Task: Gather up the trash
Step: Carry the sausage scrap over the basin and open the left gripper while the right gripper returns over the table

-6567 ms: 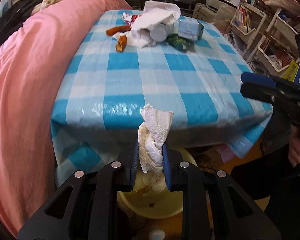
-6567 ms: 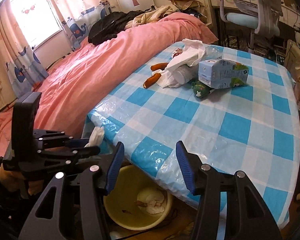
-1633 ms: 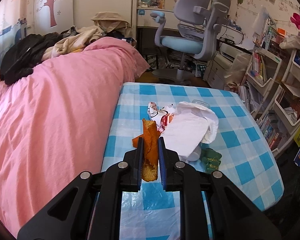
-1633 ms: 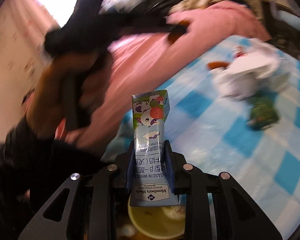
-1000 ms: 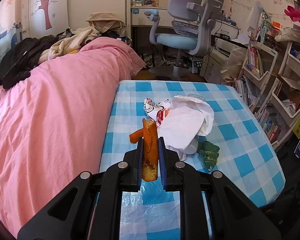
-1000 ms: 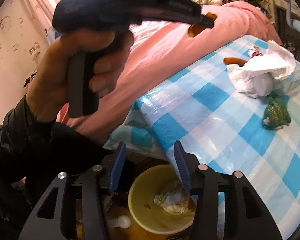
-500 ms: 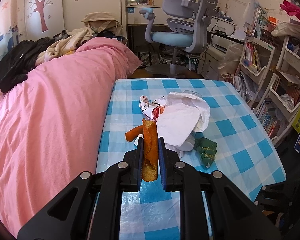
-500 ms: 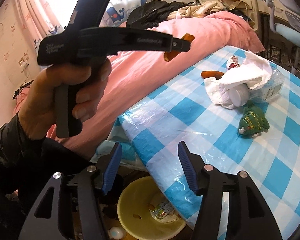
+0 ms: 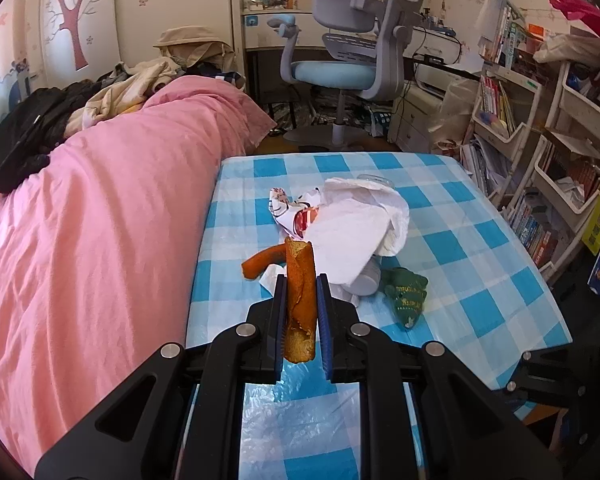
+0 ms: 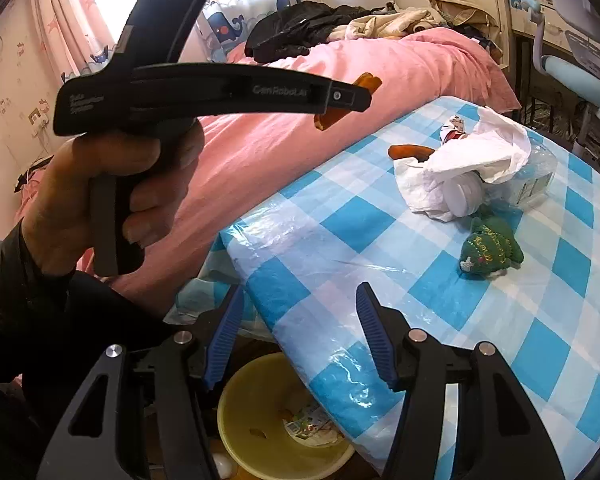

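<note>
My left gripper (image 9: 301, 280) is shut on a curled strip of orange peel (image 9: 300, 300), held above the checked table (image 9: 440, 240). The right wrist view shows the same gripper (image 10: 348, 100) side-on in a hand, with the peel (image 10: 366, 82) sticking out past its tip. My right gripper (image 10: 300, 292) stands open with nothing between its fingers, above the table's near corner. Under it is the yellow bin (image 10: 236, 432) with a milk carton (image 10: 304, 424) in it. On the table lie another orange peel (image 9: 260, 264), a white tissue pile (image 9: 352, 232) and a green wrapper (image 9: 406, 296).
A pink quilt (image 9: 100, 220) covers the bed along the table's left side. An office chair (image 9: 352, 68) and desk stand behind the table, and bookshelves (image 9: 560, 160) crowd its right side. A printed wrapper (image 9: 284, 204) and a white cup (image 9: 366, 282) sit within the pile.
The right gripper let the milk carton go and it now lies in the bin; its jaws then widened slightly and its view tipped up toward the table. The left gripper keeps hold of the peel.
</note>
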`<state>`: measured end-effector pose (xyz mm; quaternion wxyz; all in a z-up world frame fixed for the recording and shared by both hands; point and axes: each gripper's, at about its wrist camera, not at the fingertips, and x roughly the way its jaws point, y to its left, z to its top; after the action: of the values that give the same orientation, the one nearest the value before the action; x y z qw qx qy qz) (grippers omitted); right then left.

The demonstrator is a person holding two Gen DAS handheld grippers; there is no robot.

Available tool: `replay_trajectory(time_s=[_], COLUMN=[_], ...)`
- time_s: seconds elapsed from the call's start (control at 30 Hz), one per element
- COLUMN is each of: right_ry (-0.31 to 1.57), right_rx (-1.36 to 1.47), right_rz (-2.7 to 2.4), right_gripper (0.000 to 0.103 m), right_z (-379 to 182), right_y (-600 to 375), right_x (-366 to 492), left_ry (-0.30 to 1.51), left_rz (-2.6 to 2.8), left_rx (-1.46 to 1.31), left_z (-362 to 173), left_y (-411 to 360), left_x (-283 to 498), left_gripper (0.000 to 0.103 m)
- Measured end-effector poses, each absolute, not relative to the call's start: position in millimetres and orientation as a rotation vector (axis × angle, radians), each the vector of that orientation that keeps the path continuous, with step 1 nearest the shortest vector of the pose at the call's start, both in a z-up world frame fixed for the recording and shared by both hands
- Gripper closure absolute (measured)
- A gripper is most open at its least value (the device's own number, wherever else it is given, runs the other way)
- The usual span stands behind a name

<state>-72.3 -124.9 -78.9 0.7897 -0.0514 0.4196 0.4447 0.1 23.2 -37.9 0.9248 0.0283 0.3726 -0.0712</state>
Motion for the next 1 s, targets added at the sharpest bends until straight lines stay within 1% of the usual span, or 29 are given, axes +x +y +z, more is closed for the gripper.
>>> replay_trajectory(time_s=[0.27,0.43,0.6,0.83,0.9,0.97,1.0], right_ry=[0.896,0.885,0.889,0.900,0.901,0.904,0.905], right_rx=[-0.118,-0.218,-0.305,-0.297,-0.293,-0.285,-0.280], right_rz=[0.932,0.876,0.834,0.787,0.774,0.762,0.759], right_gripper=[0.046,0.046,0.046,0.046,0.046,0.046,0.046], right_z=[-77.6,-80.8,-87.7,-88.5,-88.4,-88.7,-88.7], right_y=[-130.9,-131.5,-134.8,-148.6,-151.6,-154.5,-155.3], right_x=[-69.1,-72.4,-76.5,-73.1,-72.2,-70.6,-70.1], left_ry=[0.800,0.843,0.918,1.069,1.086,1.066,1.047], left_rz=[-0.176,-0.187,-0.213,-0.297,-0.300,-0.284,-0.272], left_rx=[0.071,0.077,0.057,0.036,0.070,0.076,0.068], left_z=[-50.9,-65.2,-85.1,-119.4,-124.0,-121.1,-117.3], left_y=[16.2,10.1,3.8,-10.4,-15.8,-15.3,-12.4], left_x=[-17.3,-35.9,-70.0,-120.6,-130.2,-132.1,-130.9], left_gripper=[0.089,0.089,0.089,0.089,0.082,0.063,0.062])
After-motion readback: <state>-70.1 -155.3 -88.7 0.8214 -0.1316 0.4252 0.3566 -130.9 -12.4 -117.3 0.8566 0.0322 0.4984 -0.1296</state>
